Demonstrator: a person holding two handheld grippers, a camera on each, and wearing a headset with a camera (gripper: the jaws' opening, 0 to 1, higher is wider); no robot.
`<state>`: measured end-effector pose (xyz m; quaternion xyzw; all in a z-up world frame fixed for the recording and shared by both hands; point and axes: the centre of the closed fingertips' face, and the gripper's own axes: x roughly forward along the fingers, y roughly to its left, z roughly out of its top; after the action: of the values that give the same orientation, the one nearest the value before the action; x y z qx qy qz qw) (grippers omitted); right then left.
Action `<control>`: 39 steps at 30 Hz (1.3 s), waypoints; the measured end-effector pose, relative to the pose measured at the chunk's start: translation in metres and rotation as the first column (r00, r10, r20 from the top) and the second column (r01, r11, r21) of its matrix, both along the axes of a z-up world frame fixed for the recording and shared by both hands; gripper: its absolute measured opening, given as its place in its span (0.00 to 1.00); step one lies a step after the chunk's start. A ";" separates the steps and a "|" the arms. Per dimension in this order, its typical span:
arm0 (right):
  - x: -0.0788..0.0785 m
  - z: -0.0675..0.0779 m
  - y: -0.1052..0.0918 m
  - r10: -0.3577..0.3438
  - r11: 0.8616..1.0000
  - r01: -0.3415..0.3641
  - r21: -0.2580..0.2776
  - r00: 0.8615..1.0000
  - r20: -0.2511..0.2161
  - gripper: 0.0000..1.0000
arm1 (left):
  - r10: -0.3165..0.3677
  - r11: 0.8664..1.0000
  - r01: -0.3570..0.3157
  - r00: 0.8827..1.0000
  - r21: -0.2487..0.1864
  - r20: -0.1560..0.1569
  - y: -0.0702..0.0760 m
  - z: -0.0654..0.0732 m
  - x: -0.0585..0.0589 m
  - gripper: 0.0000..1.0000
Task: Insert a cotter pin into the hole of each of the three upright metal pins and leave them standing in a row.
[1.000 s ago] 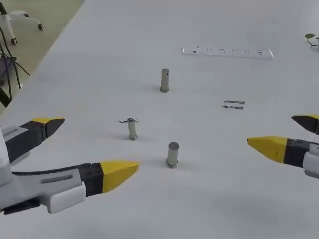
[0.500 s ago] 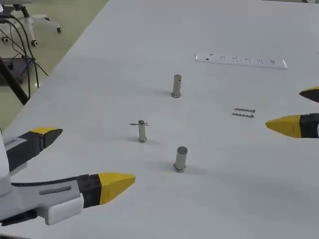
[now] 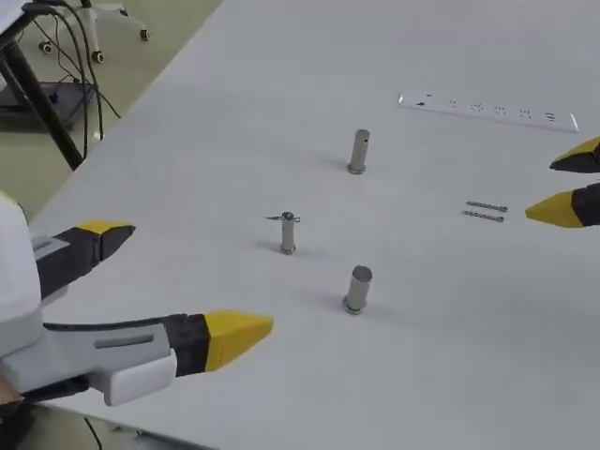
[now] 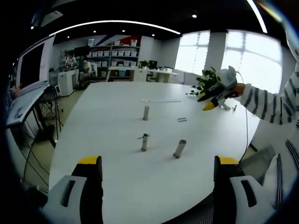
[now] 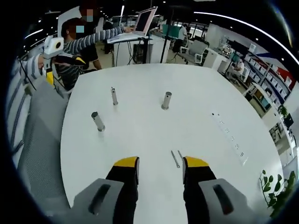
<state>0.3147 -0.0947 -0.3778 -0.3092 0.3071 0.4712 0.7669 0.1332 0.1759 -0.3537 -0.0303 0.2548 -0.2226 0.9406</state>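
- Count of 3 standing upright on the white tabletop (image 3: 187,169), well apart, in a loose triangle: far metal pin (image 3: 359,151), middle metal pin (image 3: 288,232), near metal pin (image 3: 357,289).
- 1 fitted cotter pin (image 3: 281,217) sitting crosswise through the head of the middle metal pin, ends sticking out both sides.
- Cross hole near the top of the far metal pin open.
- 2 loose cotter pins (image 3: 486,211) flat on the tabletop, side by side, right of the three.
- 1 power strip (image 3: 487,110) at the far side — markings too small to read.
- Left tool (image 3: 197,277) spread wide, gripping nothing, low at the near-left edge, well apart from everything.
- Right tool (image 3: 542,189) spread to a narrower gap, gripping nothing — just beside the loose cotter pins, not touching.
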 end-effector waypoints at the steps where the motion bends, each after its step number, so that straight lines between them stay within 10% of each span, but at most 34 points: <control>1: 0.004 -0.004 -0.001 0.004 1.000 -0.004 -0.008 1.000 -0.009 0.29 | 0.002 1.000 -0.002 1.000 -0.003 0.001 0.000 0.000 -0.001 0.99; 18: 0.042 -0.086 -0.022 0.022 0.985 -0.045 -0.168 0.991 -0.135 0.12 | 0.058 0.997 -0.057 0.998 0.043 -0.018 0.013 -0.008 -0.008 0.99; 39: 0.061 -0.117 -0.008 0.049 0.964 -0.098 -0.246 0.979 -0.197 0.07 | 0.073 0.997 -0.072 0.996 0.023 -0.057 0.012 -0.016 -0.016 0.98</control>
<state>0.3758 -0.1030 -0.4953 -0.3699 0.4246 0.4835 0.6701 0.1167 0.1882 -0.3692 -0.0361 0.2831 -0.1846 0.9405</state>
